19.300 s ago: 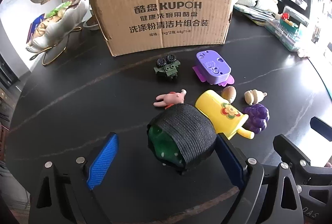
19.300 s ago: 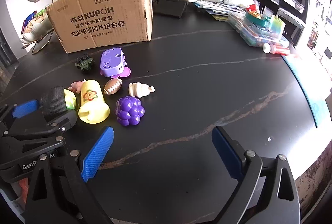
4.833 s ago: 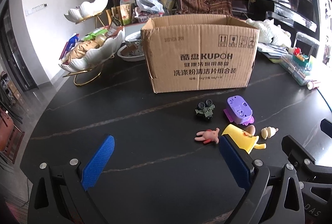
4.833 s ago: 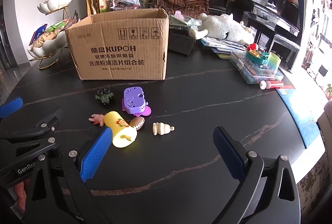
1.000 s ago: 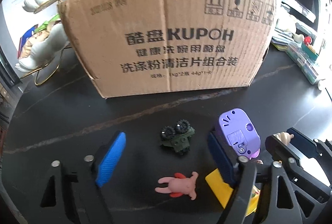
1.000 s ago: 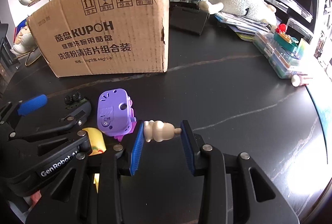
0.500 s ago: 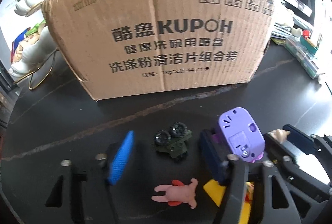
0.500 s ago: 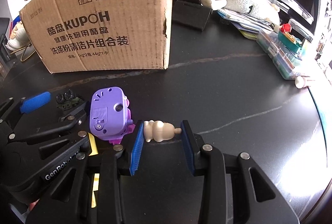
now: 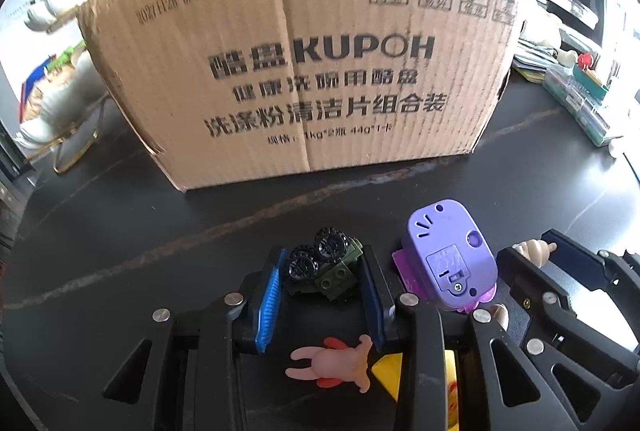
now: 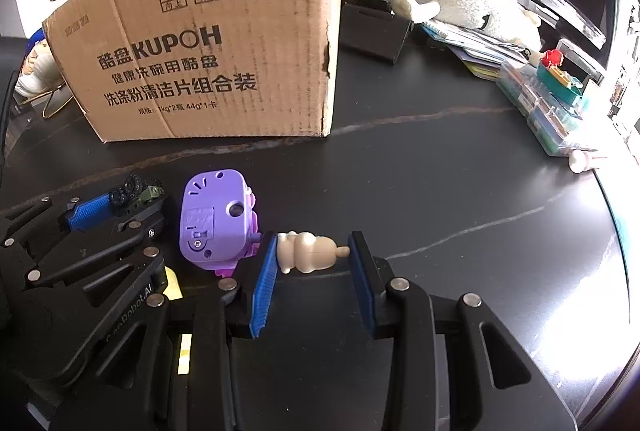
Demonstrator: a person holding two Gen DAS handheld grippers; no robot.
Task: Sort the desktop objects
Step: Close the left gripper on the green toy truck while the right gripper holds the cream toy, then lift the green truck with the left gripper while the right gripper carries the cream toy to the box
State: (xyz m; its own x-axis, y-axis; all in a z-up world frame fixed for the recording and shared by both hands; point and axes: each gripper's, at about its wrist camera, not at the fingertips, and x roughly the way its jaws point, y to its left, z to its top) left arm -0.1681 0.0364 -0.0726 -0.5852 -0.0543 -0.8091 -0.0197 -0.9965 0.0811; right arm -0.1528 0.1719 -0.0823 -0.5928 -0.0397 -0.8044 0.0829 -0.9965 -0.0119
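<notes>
Left tongs, wide a second ago, closing on green toy truck; pads touch it.
Right tongs pinch cream toy on desk; purple toy between, cardboard box behind.

Dark veined table bears cardboard box, purple toy, pink figure.

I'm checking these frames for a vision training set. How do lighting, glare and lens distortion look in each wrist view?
Left wrist view: fisheye bows the cardboard box outward, its print slightly soft; the corners are dark; daylight blows out the right edge of the table. Right wrist view: strong glare washes out the table's right rim, while the cream toy and purple toy stay sharp and evenly lit.
</notes>
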